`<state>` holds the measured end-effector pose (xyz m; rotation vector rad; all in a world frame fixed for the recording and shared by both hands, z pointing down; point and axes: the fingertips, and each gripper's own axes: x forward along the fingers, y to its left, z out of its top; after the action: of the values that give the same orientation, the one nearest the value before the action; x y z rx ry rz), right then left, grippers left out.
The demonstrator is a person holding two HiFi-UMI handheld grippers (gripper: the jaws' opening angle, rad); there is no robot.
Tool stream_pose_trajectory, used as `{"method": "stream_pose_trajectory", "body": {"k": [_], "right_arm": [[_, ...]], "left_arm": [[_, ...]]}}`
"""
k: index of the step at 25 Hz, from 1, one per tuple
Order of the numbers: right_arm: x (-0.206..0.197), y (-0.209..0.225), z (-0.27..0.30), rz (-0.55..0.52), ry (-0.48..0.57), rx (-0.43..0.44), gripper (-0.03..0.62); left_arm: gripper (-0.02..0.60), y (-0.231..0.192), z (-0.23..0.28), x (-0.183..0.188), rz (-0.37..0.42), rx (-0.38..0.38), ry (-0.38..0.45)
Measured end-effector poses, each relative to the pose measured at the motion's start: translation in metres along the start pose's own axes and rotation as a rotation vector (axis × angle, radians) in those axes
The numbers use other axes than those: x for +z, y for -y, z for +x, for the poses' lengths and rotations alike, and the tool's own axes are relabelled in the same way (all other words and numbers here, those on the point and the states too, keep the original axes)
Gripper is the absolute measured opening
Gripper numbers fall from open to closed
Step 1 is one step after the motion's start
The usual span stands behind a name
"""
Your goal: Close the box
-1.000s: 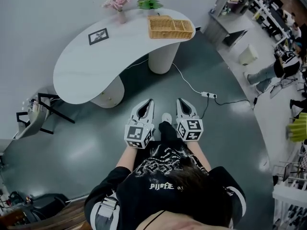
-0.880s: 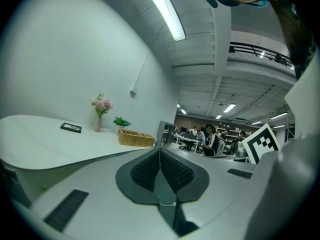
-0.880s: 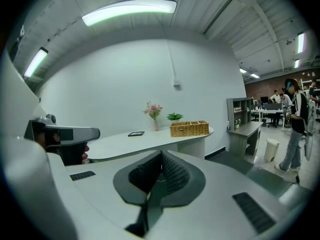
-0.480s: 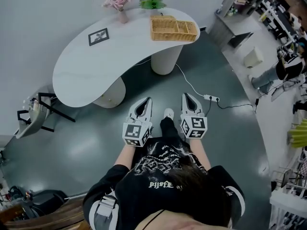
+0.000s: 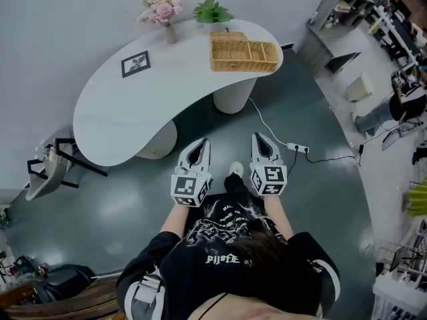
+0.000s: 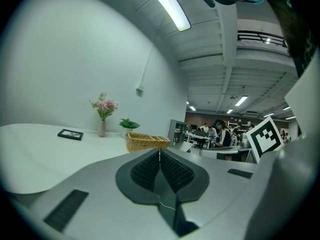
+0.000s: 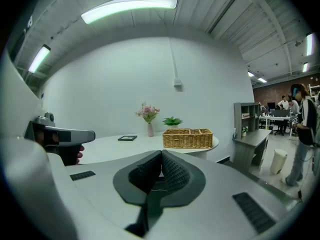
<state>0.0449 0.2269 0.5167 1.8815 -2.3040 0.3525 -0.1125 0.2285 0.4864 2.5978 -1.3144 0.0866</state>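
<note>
Grippers first: my left gripper [image 5: 202,143] and right gripper [image 5: 260,139] hang side by side, jaws pressed together on nothing. Beyond them, well apart, the tan wicker box [image 5: 243,51] sits at the white table's [image 5: 120,112] far right end, its top open and its dividers showing.

Cannot tell from the head view what lies in the compartments of the wicker basket [image 5: 243,47], nor make out the picture in the black frame [image 5: 135,64]: too small. Loses the tops of both pedestals [image 5: 233,95] under the white table [image 5: 113,112]. Hides both hands behind the marker cubes of the left gripper [image 5: 202,142] and right gripper [image 5: 259,137]. Cuts the seated person [image 5: 400,92] at the right edge, the wearer's head [image 5: 280,279] at the bottom.
</note>
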Motion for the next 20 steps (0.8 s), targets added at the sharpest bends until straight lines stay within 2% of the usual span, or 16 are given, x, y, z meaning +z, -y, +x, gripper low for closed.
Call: {"method": "stream_pose_trajectory", "body": {"k": [14, 20], "right_arm": [[0.035, 0.065, 0.095, -0.046, -0.014, 0.133, 0.025], [0.045, 0.097, 0.126, -0.010, -0.017, 0.226, 0.025]], "left_arm": [[0.025, -0.004, 0.119, 0.016, -0.027, 0.073, -0.011], [0.025, 0.003, 0.170, 0.019, -0.036, 0.099, -0.018]]}}
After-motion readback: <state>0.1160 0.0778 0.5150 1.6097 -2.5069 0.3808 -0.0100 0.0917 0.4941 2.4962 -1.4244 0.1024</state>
